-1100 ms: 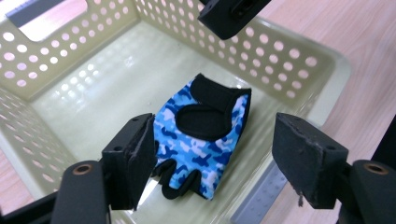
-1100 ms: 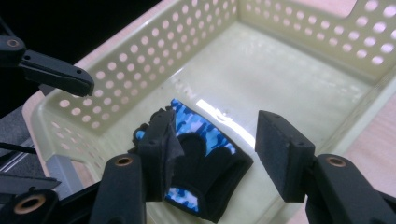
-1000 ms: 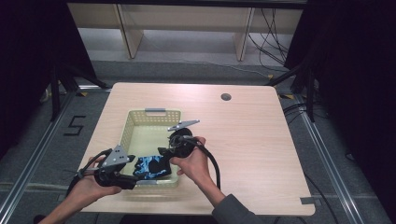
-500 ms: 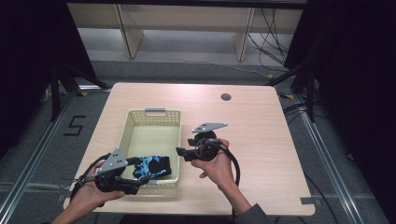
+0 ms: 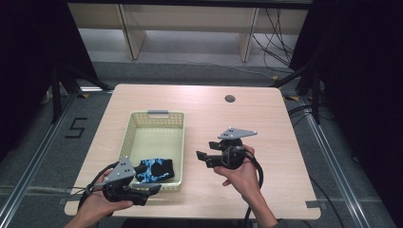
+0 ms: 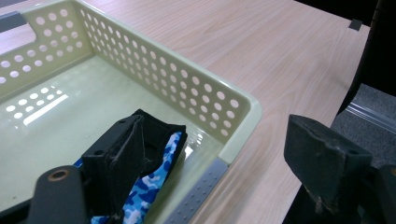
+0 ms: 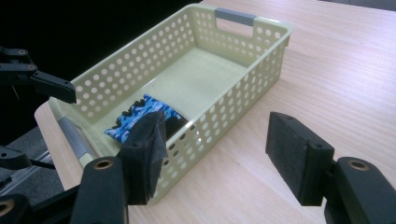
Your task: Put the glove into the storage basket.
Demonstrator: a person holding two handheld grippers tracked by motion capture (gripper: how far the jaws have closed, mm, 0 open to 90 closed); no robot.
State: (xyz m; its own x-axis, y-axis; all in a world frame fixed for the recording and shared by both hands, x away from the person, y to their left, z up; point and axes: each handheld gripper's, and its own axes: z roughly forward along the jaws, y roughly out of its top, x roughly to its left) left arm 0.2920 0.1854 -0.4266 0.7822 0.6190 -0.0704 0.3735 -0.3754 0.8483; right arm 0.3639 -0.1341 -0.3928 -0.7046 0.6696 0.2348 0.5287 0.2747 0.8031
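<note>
Blue camouflage cloth (image 5: 154,170) (black-edged) lies crumpled in basket (image 5: 157,118); both jaws just opened, empty.

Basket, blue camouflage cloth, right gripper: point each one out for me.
Basket (image 5: 151,114): high view, far rim by the grey handle.
Blue camouflage cloth (image 5: 154,170): high view, its patterned middle.
Right gripper (image 5: 202,158): high view, between its fingertips.

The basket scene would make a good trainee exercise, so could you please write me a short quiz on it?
1. True or false: the blue camouflage cloth lies inside the basket.
2. Which gripper is beside the basket's near end: left or right?
3. Does either gripper hold anything?

Key:
1. True.
2. Left.
3. No; both stand open, nothing between their pads.
</note>
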